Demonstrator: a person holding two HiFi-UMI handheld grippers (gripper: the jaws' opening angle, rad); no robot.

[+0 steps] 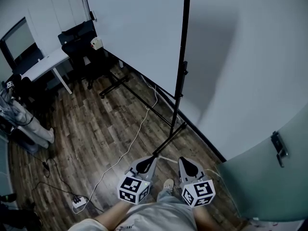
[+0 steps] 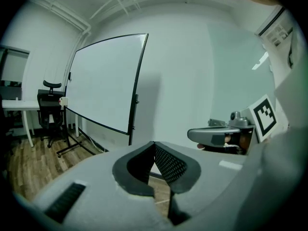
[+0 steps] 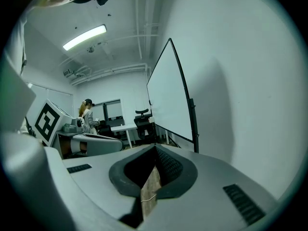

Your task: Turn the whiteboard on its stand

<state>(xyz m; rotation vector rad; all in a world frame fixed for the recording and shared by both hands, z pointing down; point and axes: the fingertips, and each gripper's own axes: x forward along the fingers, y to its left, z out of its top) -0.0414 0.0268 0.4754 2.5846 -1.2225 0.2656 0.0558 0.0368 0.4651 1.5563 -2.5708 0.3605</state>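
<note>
Wood floor (image 1: 96,129), whiteboard (image 1: 134,32) standing near wall.
Cable (image 1: 130,146) crosses open floor; chair (image 1: 79,44) beyond; left gripper (image 1: 146,163), right gripper (image 1: 188,165) clenched, empty.

The whiteboard (image 1: 134,32) is showing a smooth white face with a faint sheen. Its stand (image 1: 182,57) is looking like matt black metal. The floor (image 1: 96,129) is showing wood-grain planks, dull and streaky. The left gripper (image 2: 154,144) is showing matt grey plastic, its fingers (image 2: 169,165) carrying dark, dimpled pads.
</note>
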